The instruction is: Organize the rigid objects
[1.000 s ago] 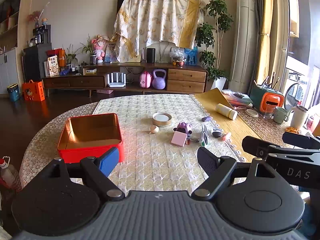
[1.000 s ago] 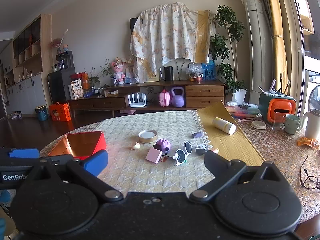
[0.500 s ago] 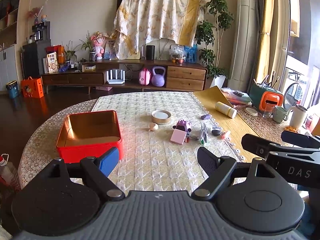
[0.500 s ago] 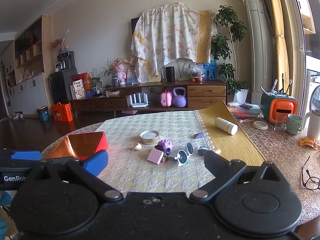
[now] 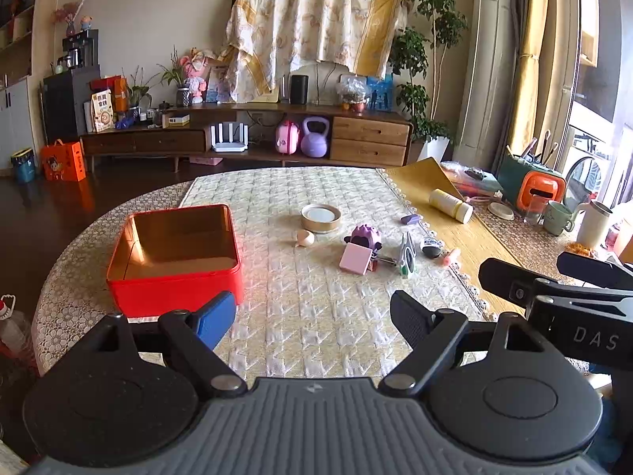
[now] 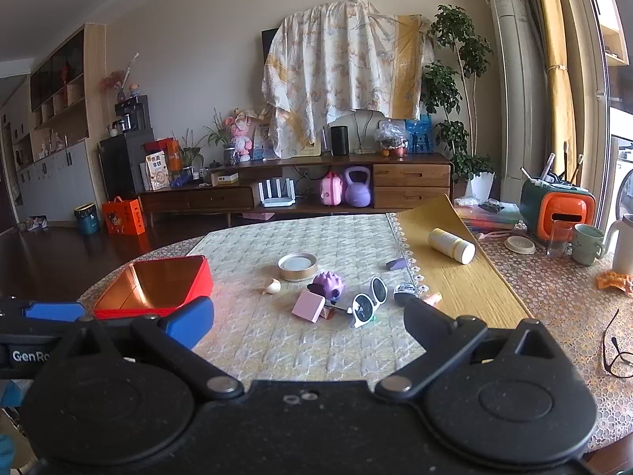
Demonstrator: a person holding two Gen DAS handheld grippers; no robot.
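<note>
Red tin box (image 5: 174, 253) sits empty near-left, likely the bin | left wrist: left gripper (image 5: 312, 318) spread wide, holding nothing; pink block (image 5: 356, 258), purple toy (image 5: 366, 235) clustered mid-cloth | right wrist: right gripper (image 6: 308, 322) agape, empty; white sunglasses (image 6: 370, 301) nearest, beside the pink block.

An open red square metal tin (image 5: 174, 253) with a gold inside sits on the left of the quilted cloth, nothing in it. Well to its right: a round shallow gold-rimmed tin (image 5: 320, 217), a small beige shell-like piece (image 5: 305, 238), a purple spiky toy (image 5: 366, 235), a tilted pink square block (image 5: 356, 258), and white-framed sunglasses (image 6: 370, 301) standing on edge.
</note>
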